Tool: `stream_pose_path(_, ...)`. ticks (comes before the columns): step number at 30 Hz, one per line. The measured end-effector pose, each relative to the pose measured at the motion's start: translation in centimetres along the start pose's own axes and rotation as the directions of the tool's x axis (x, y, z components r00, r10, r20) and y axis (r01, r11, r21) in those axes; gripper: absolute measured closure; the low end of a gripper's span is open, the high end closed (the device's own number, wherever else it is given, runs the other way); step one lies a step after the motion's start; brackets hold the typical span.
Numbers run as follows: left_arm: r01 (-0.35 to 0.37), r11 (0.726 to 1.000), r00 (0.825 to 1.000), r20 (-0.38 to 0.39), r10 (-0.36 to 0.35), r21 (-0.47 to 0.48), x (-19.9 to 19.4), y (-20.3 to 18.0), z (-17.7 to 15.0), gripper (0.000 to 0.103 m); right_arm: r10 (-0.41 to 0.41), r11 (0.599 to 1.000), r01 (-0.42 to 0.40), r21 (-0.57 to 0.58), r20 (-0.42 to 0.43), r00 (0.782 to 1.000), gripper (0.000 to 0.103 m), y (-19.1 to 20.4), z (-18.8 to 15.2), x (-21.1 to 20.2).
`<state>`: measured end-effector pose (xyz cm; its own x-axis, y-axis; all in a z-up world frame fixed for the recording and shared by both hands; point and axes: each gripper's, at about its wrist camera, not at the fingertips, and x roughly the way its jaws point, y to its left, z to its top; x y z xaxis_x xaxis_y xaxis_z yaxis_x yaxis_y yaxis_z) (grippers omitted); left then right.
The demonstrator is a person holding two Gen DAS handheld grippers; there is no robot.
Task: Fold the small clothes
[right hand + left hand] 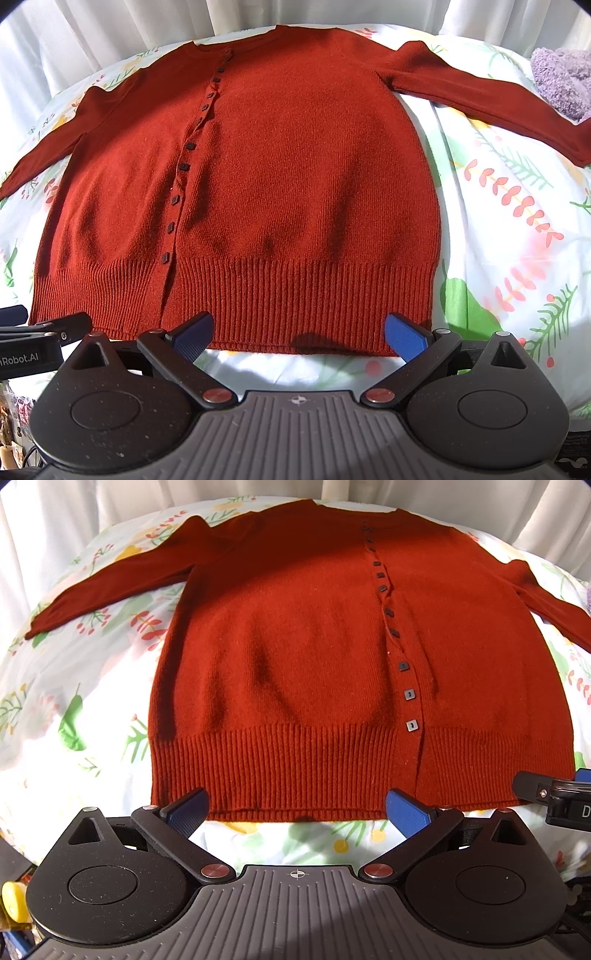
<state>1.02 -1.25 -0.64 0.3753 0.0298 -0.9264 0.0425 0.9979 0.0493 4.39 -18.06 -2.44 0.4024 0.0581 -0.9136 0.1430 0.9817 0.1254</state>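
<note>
A: Where's the cardigan (295, 657)?

B: Flat on the bed (74, 686), buttoned, front up, sleeves out toward the side edges. Its ribbed hem (295, 295) lies along the near edge, right in front of both tools.

A: And the grippers?

B: Left gripper (297, 808) is spread wide, holding nothing, poised just short of the hem, left of the button row (391, 627). Right gripper (299, 332) is the same: fingers apart, empty, at the hem's right half.

A: So nothing is folded yet?

B: By the look of it, no. I'd judge the first grasp is at hand.

A: How to do it well?

B: Take both layers of the rib, not just the top one, or the front will peel away from the back. Pinch at matching spots either side of the buttons so the fold stays square. Lift low and evenly; this knit looks soft and will likely stretch or sag if one side leads. Mind the purple fuzzy thing (561, 81) near the far right corner by the sleeve (480, 92).
</note>
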Motion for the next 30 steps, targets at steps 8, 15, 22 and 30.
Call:
stream_pose_path(8,-0.002,1.0,1.0,-0.004,0.002,-0.003,0.1,0.1,0.1,0.0,0.001,1.0,-0.001,-0.002,0.001,1.0,0.004,0.1,0.0,0.1)
stream_pose_path(15,-0.001,1.0,1.0,-0.007,0.001,-0.007,0.2,0.0,0.2,0.0,0.002,1.0,-0.002,-0.001,0.001,1.0,0.004,0.2,0.0,0.1)
stream_pose_path(22,0.008,1.0,1.0,-0.008,-0.008,-0.017,0.4,0.0,0.5,0.0,0.073,0.997,-0.074,0.017,0.014,0.997,0.004,-0.4,0.3,0.0)
stream_pose_path(30,0.089,0.987,0.992,0.096,-0.076,-0.133,0.7,1.2,2.8,0.0,0.319,0.917,-0.38,0.116,0.356,0.879,0.004,-6.4,0.6,-1.3)
